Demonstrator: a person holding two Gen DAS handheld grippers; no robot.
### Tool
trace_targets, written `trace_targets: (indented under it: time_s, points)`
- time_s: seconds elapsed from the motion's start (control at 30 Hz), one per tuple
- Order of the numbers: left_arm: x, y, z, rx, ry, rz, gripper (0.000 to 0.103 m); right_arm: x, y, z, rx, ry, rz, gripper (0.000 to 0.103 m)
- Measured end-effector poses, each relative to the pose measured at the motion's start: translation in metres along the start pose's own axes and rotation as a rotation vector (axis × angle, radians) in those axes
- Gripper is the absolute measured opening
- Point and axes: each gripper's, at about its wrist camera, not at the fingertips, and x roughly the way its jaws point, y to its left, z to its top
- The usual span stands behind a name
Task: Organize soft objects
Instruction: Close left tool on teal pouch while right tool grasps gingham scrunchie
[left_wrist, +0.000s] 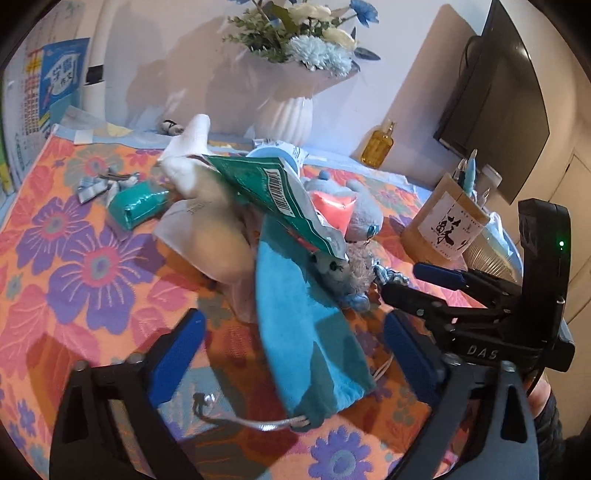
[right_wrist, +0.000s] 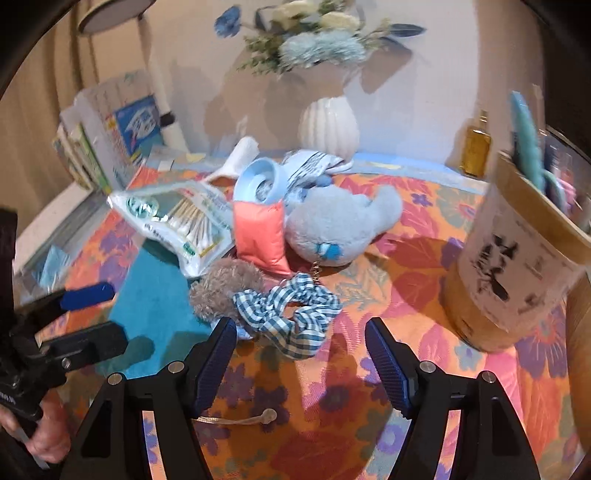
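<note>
Grippers both open: my right gripper (right_wrist: 301, 363) nears the gingham scrunchie (right_wrist: 291, 314) just ahead; left gripper (left_wrist: 295, 354) straddles the teal pouch (left_wrist: 306, 332), ungrasped.

My grippers are black frames with silver screws and ribbed blue pads (right_wrist: 388, 365); "DAS" lettering (left_wrist: 482, 352) lower right.

A woven floral cloth (right_wrist: 406, 236), matt, covers the bench. Mid-frame lie a fuzzy pale-blue plush toy (right_wrist: 340, 225), a gingham fabric scrunchie (right_wrist: 291, 314), a satiny coral pouch (right_wrist: 260, 236) and a crinkly glossy plastic packet (right_wrist: 177, 221). The teal drawstring bag (left_wrist: 310, 343) looks velvety. Upper centre, the ribbed white vase (right_wrist: 328, 123) gleams like glazed ceramic.
</note>
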Motion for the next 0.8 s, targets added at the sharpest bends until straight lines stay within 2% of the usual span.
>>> trace_targets:
  time_s: [0.03,0.1,0.17,0.2,0.23,0.3,0.37,0.6,0.67,0.77,0.8]
  points:
    - [0.004,0.000,0.001,-0.007,0.016,-0.002,0.079,0.005,0.001,0.000,-0.009,0.016,0.002,0.059]
    - [0.011,0.002,0.001,-0.025,0.039,-0.009,0.075,0.013,0.001,0.000,-0.011,0.030,0.007,0.051]
    - [0.019,0.003,-0.001,-0.042,0.068,-0.012,0.062,0.018,-0.002,0.001,0.006,0.030,0.028,0.040]
    - [0.023,0.003,-0.001,-0.045,0.080,-0.016,0.047,0.019,-0.003,0.000,0.009,0.028,0.030,0.035]
    - [0.025,0.003,-0.002,-0.047,0.088,-0.020,0.030,0.019,-0.002,0.001,0.011,0.026,0.034,0.024]
    - [0.026,0.004,-0.003,-0.049,0.097,-0.025,0.013,0.014,-0.003,0.000,0.011,0.008,0.038,0.021]
    - [0.019,0.004,-0.004,-0.049,0.067,-0.027,0.013,0.005,-0.004,-0.001,0.021,-0.023,0.038,0.017]
    - [-0.029,0.008,-0.010,-0.062,-0.027,-0.056,0.011,-0.036,-0.018,-0.014,0.130,-0.100,0.081,0.017]
    - [-0.038,0.008,-0.013,-0.054,-0.030,-0.062,0.011,-0.049,-0.022,-0.021,0.154,-0.122,0.082,0.017]
    - [-0.040,0.008,-0.018,-0.043,-0.016,-0.019,0.012,-0.064,-0.026,-0.030,0.172,-0.139,0.055,0.017]
    - [-0.037,0.009,-0.019,-0.052,0.002,-0.020,0.019,-0.066,-0.028,-0.033,0.183,-0.140,0.048,0.017]
